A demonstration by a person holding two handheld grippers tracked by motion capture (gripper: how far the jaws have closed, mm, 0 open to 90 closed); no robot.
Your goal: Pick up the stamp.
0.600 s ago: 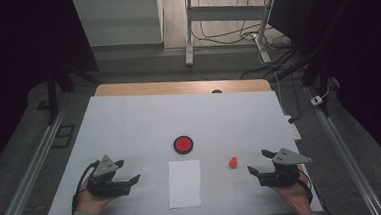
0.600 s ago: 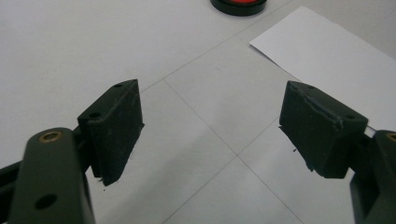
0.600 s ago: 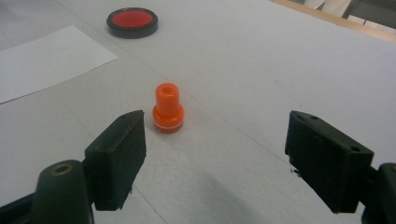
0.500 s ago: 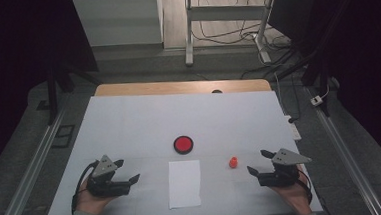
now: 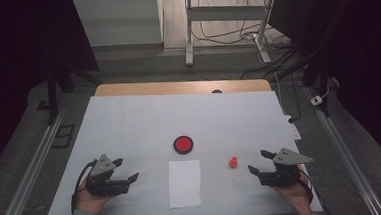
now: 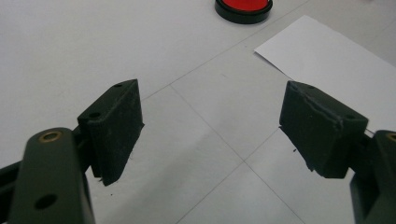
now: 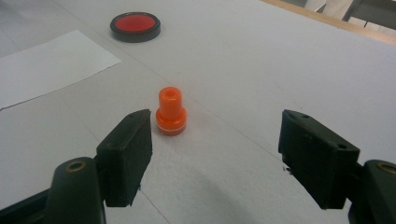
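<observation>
Facing matte black jaws, a stubby glossy orange stamp (image 7: 171,112).

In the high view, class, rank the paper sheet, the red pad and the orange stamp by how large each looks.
1. Paper sheet
2. Red pad
3. Orange stamp
They lie close together, so nearness hardly affects the order.
</observation>
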